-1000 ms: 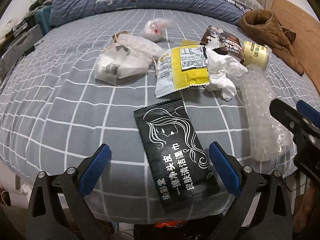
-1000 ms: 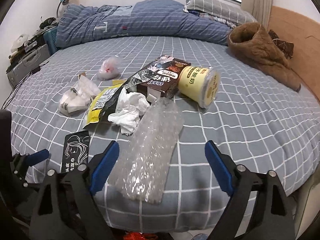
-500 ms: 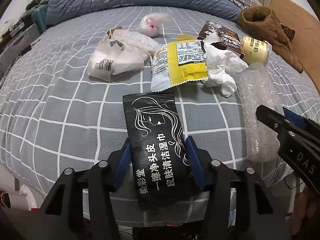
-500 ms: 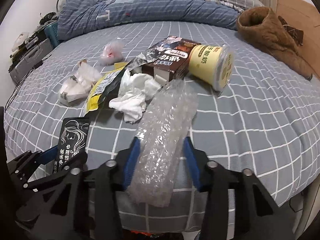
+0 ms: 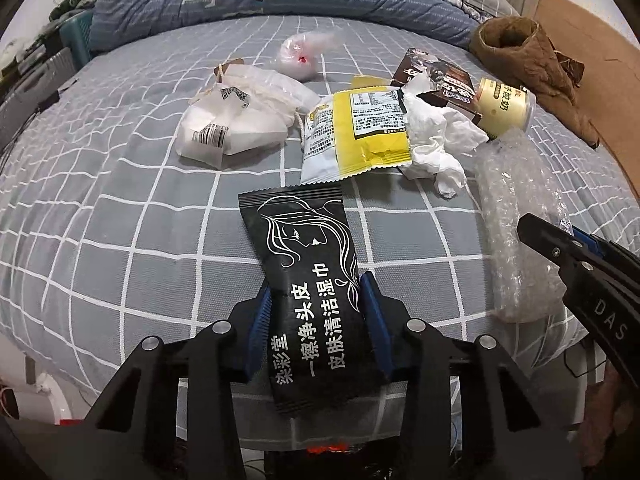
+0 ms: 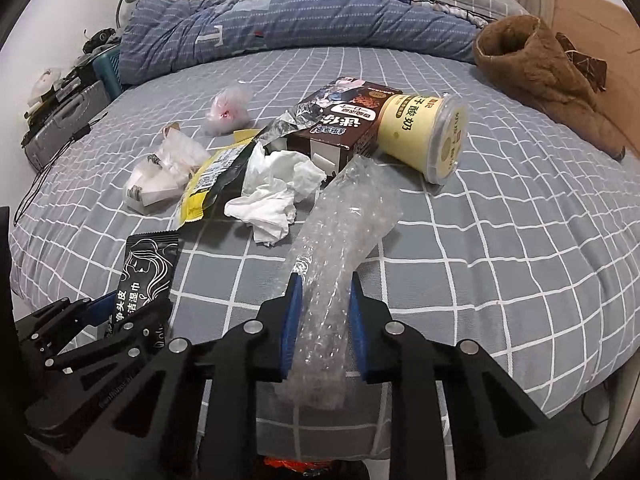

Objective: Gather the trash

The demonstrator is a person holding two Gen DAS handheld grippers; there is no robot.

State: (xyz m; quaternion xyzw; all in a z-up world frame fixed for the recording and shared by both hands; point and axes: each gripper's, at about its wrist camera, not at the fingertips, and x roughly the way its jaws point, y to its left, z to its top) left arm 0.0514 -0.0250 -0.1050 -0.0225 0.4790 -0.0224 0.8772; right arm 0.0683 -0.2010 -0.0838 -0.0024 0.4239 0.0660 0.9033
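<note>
The left gripper (image 5: 316, 320) had its jaws closing on the near end of the black sachet (image 5: 304, 276), and the blue pads already touched both long edges. The sachet lay at the near edge of the bed (image 5: 120, 240), just in front of the yellow packet (image 5: 360, 132). It looked thin, light and smooth, so I judged it could bend or slip; a hold across its width, near the end, seemed right.

The right gripper (image 6: 322, 320) had narrow jaws, squeezing the near end of the bubble wrap (image 6: 340, 232), which lay to the right of the sachet and reached toward the tissue (image 6: 276, 192). The wrap looked very light and soft. It would crush under the pads, not break, and its far end would probably hang down when lifted.
</note>
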